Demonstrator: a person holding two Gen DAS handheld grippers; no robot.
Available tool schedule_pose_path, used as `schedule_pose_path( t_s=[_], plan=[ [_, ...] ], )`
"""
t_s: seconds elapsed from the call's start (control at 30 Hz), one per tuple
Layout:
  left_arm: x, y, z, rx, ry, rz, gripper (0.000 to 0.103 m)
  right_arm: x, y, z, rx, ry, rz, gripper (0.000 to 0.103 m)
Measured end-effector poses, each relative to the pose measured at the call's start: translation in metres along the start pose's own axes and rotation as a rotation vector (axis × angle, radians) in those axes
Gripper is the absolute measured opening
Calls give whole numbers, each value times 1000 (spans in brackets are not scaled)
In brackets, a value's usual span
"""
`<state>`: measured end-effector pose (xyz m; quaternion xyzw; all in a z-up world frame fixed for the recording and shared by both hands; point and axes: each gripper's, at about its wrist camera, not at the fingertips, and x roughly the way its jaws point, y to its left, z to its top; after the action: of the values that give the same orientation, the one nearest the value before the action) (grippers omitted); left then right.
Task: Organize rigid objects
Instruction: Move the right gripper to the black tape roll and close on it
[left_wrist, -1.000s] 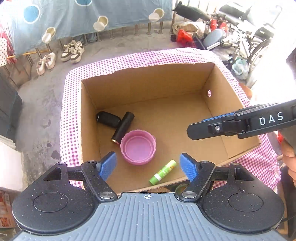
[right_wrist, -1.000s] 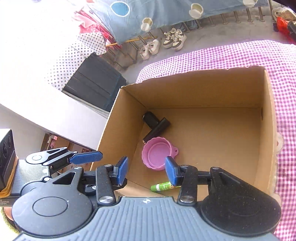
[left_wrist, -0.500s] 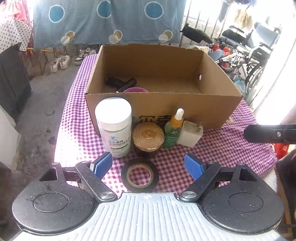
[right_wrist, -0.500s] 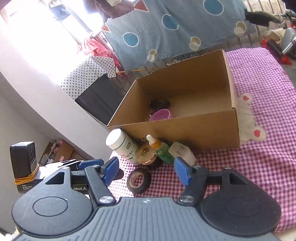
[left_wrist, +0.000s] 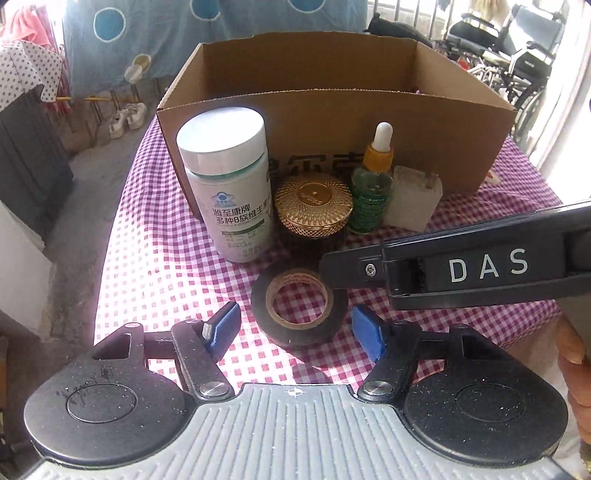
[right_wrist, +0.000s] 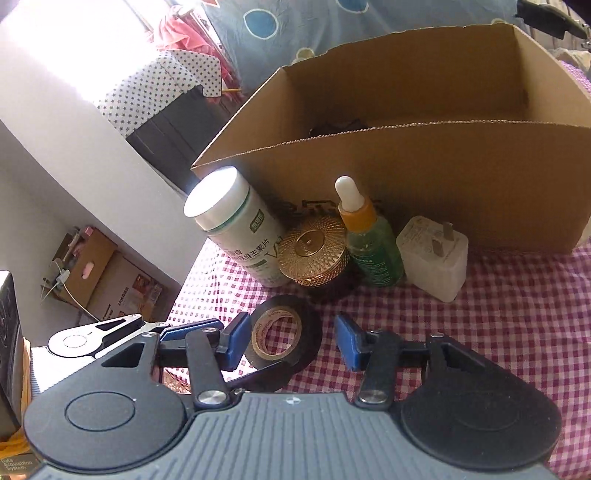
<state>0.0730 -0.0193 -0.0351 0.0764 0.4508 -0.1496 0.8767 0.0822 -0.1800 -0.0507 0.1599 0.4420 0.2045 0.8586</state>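
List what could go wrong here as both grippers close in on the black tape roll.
1. Both the left gripper and the right gripper, jaws just closing, bracket the same tape roll; they may collide.
2. The gold-lidded jar, white vitamin bottle and dropper bottle stand close behind the roll; a forward push could topple them.
3. The roll lies flat on the checked cloth; the pads might snag the fabric.

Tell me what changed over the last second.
Both tongs pulled back from above the cardboard box and dropped to the black tape roll in front of it. Left tongs and right tongs have just been closing, straddling the roll without gripping. Bottles, gold jar, plug stayed put.
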Motion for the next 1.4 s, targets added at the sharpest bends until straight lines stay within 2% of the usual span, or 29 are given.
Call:
schedule_pose_path(
  t_s=[0.13,0.23,0.37,0.6,0.73,0.8,0.9,1.1,1.23,1.4],
  plan=[
    [8,4,-2,-13,18,-21,59,16,1,3,-10,22,-23,42],
    [9,4,-4,-10,12,-34,58,24,2,3,-25,45,-41,28],
    [10,0,-5,1,9,-52,57,28,3,-1,-50,64,-65,23],
    [9,-26,-2,72,7,-90,57,12,-20,-7,7,48,-80,22],
    [11,-48,1,106,7,-162,57,-5,-38,-15,41,31,-86,22],
    [12,-62,1,140,8,-174,57,-14,-45,-19,52,19,-91,22],
    [12,-76,-1,164,14,-191,57,-25,-56,-25,61,1,-130,22],
    [2,-76,-4,198,-13,-159,59,-45,-73,-30,114,-40,-105,22],
    [-8,-60,-6,162,-23,-131,69,-57,-72,-29,98,-72,-75,23],
    [-5,-49,-6,146,-5,-104,72,-46,-56,-24,47,-45,-55,24]
  ],
)
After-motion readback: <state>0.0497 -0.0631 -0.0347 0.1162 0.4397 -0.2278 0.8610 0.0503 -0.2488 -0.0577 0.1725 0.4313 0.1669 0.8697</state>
